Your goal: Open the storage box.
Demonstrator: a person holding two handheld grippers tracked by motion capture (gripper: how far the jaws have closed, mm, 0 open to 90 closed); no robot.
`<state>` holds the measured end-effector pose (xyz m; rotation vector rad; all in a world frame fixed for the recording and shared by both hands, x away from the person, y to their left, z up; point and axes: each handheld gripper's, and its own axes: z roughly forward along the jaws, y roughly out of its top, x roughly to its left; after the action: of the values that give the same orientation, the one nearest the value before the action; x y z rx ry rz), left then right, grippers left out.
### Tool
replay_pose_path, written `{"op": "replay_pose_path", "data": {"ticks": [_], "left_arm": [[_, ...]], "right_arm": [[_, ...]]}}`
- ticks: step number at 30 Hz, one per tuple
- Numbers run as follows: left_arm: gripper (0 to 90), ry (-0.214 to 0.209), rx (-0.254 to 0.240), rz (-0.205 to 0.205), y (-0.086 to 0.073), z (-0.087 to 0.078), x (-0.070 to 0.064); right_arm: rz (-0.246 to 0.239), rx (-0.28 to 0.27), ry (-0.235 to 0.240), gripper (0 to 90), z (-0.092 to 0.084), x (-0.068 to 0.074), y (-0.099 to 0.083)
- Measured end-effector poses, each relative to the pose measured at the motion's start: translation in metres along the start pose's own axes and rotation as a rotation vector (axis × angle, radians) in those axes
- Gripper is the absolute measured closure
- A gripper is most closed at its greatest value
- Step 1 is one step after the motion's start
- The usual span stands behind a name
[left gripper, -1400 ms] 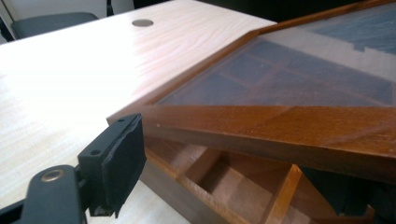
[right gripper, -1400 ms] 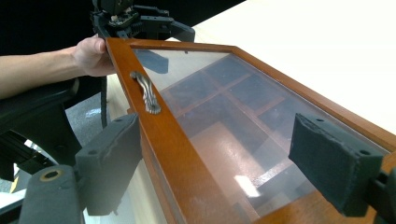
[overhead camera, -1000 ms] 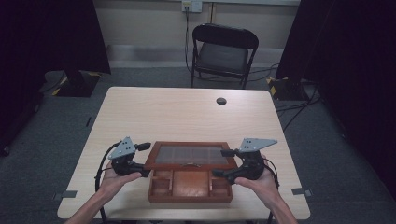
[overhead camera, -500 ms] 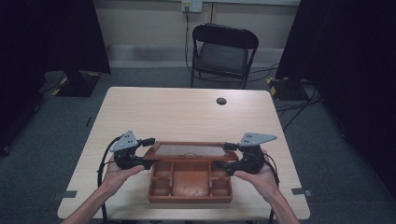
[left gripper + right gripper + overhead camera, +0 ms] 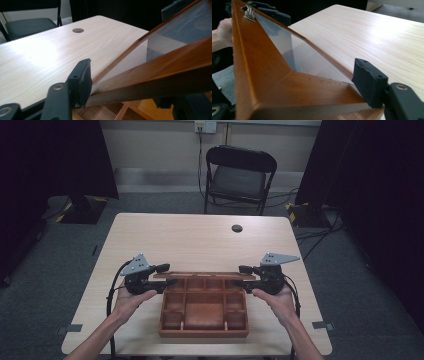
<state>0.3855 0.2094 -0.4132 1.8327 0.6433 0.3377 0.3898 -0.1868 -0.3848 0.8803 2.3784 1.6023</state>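
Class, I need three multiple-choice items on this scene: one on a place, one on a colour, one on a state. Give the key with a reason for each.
1. Where is the chair?
A. beyond the table's far edge
B. on the table
C. at the table's left

2. What colour is the box?
A. white
B. reddish brown
C. green

3. How is the lid?
A. flat shut
B. lying on the floor
C. raised, upright

Key: A, the chair stands behind the table in the high view; B, the wood is reddish brown; C, the compartments lie bare, and the left gripper and right gripper sit at the lid's ends.
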Motion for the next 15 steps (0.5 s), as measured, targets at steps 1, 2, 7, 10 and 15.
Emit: {"op": "replay_pose_path", "data": {"ticks": [1, 2, 7, 10, 15], "left_arm": [[42.9, -0.002, 0.001, -0.004, 0.0, 0.001, 0.001], [43.1, -0.008, -0.002, -0.012, -0.001, 0.001, 0.002], [44.7, -0.013, 0.007, -0.013, 0.004, 0.003, 0.007], [46.7, -0.019, 0.014, -0.015, 0.008, 0.004, 0.01], [46.9, -0.025, 0.003, -0.033, 0.008, 0.005, 0.014]], "right_arm": [[0.0, 0.0, 0.0, 40.3, 0.0, 0.0, 0.0], [-0.003, -0.004, 0.008, 40.4, 0.001, -0.001, 0.0], [0.01, -0.021, 0.008, 40.4, 0.002, -0.005, 0.003], [0.016, -0.027, 0.003, 40.3, 0.005, -0.008, 0.007], [0.037, -0.03, 0.007, 40.0, 0.009, -0.012, 0.009]]}}
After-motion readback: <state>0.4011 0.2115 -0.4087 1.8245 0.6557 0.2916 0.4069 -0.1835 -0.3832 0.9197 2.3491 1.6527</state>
